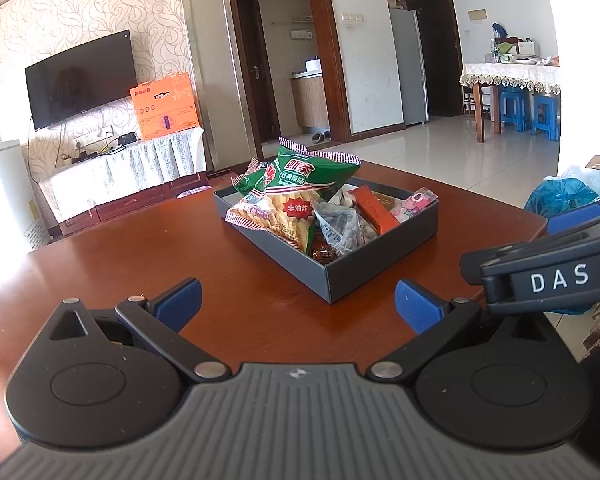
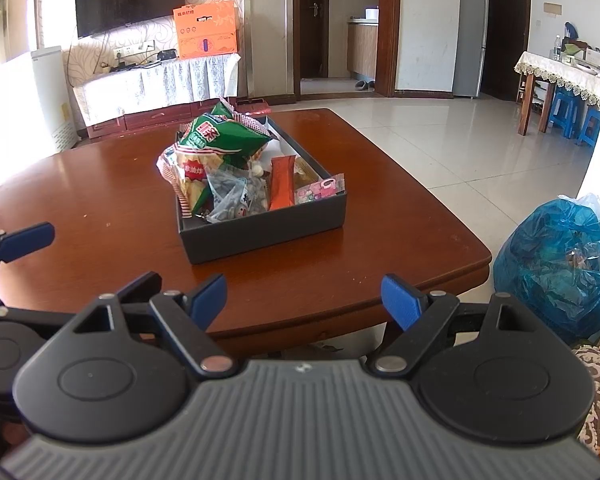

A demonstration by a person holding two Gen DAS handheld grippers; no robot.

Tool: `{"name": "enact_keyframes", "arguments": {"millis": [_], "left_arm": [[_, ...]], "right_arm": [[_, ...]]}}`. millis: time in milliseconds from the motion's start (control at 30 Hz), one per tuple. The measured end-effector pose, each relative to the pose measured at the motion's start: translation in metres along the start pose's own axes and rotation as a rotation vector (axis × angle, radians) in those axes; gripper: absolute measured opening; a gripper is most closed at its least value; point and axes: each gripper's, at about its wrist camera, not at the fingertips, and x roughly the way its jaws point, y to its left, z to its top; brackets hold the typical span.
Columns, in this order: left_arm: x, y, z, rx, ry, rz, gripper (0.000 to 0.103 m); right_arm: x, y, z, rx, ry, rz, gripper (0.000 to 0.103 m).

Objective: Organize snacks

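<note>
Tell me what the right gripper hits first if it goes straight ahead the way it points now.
Probably the near wall of the dark box of snacks on the table. The right gripper is open and aimed roughly at it, with only bare tabletop between; its height above the table is hard to judge.

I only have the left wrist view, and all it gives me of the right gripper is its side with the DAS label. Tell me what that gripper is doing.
Observer: The right gripper has its fingers spread wide, with nothing between them.
Operator: Give me its position against the box.
Observer: It sits short of the dark box, back at the near edge of the table, with bare wood between them.
Operator: Report what is on the floor on that side.
Observer: A bulging blue plastic bag sits on the floor just off the table's near right corner. Your view shows only part of it.
</note>
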Motion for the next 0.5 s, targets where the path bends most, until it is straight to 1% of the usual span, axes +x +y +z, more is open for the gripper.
{"name": "enact_keyframes", "arguments": {"millis": [500], "left_arm": [[0.0015, -0.0032, 0.0022, 0.009, 0.009, -0.009, 0.103]], "right_arm": [[0.0016, -0.0015, -0.0011, 0.011, 0.001, 0.005, 0.086]]}}
